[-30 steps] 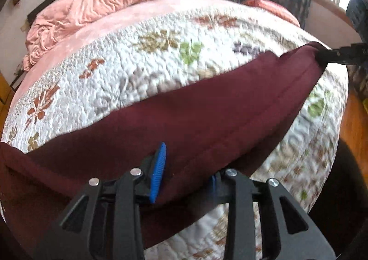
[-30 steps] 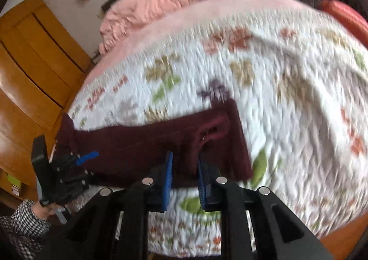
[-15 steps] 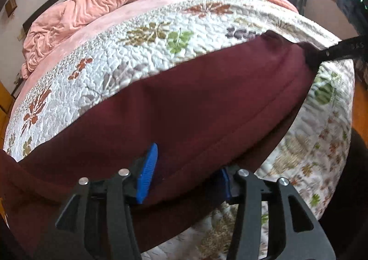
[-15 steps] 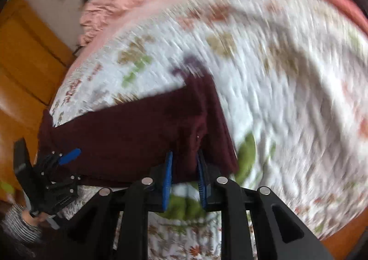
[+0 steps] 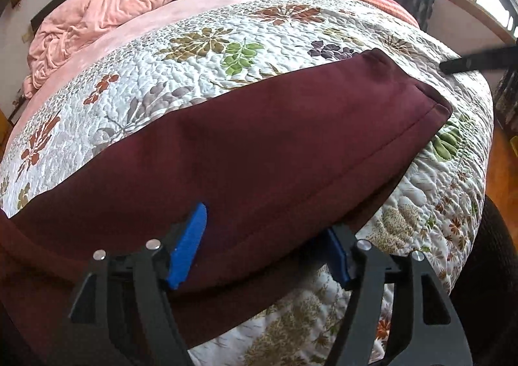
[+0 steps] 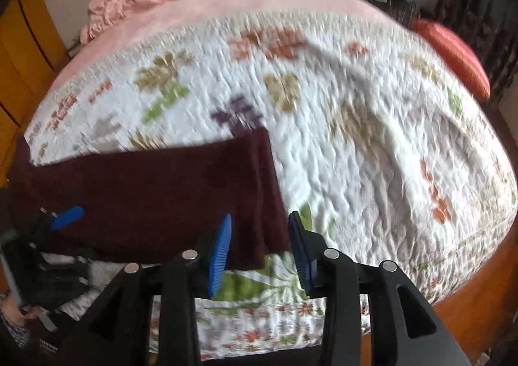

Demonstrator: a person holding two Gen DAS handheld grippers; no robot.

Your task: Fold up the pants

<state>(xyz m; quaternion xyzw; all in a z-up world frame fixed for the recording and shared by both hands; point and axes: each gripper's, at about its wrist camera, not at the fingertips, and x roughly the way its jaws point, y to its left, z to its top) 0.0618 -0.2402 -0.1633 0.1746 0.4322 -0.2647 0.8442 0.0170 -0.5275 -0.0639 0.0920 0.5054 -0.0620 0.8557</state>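
Spread over the bed, one quilted white bedspread (image 5: 291, 39) with stitched leaf and flower prints carries one pair of dark maroon pants (image 5: 259, 145), folded lengthwise into a long, smooth band near the bed's front edge. Two gripping tools work it: the left hand-held gripper (image 5: 259, 246) is opening wide, its ribbed blue pads astride the band's near edge. The right hand-held gripper (image 6: 260, 252) is opening partway, the pants' end corner loose between its pads.
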